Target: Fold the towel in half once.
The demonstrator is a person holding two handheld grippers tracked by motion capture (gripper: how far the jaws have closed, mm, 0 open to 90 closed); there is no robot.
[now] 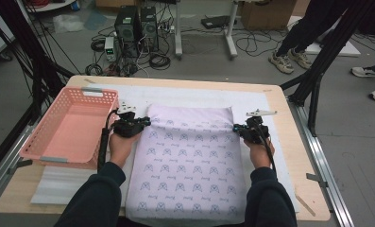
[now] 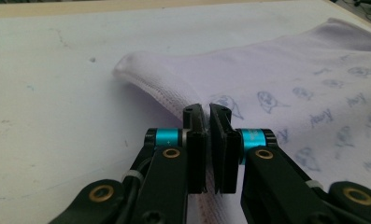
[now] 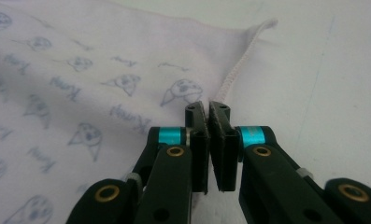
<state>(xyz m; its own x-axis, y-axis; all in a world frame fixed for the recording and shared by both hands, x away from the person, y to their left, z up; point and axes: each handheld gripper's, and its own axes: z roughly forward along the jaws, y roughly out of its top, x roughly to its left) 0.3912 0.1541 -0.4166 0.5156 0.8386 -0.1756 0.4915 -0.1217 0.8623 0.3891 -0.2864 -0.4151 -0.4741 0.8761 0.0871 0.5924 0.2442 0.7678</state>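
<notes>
A lilac cloth (image 1: 190, 161) printed with small blue animal faces lies flat on a white mat (image 1: 199, 97) in the middle of the table. My left gripper (image 1: 146, 122) is at the cloth's left edge near the far corner. In the left gripper view the left gripper (image 2: 206, 109) is shut, with the stitched hem of the cloth (image 2: 290, 79) pinched between its pads. My right gripper (image 1: 236, 127) is at the cloth's right edge. In the right gripper view the right gripper (image 3: 206, 106) is shut on the hem of the cloth (image 3: 80, 70), just below the far corner.
A pink plastic basket (image 1: 43, 124), nothing in it, stands at the table's left side next to my left hand. The wooden table (image 1: 289, 156) has bare margins on the right. Beyond the far edge are computers (image 1: 135, 26), cables and a person's legs (image 1: 289, 52).
</notes>
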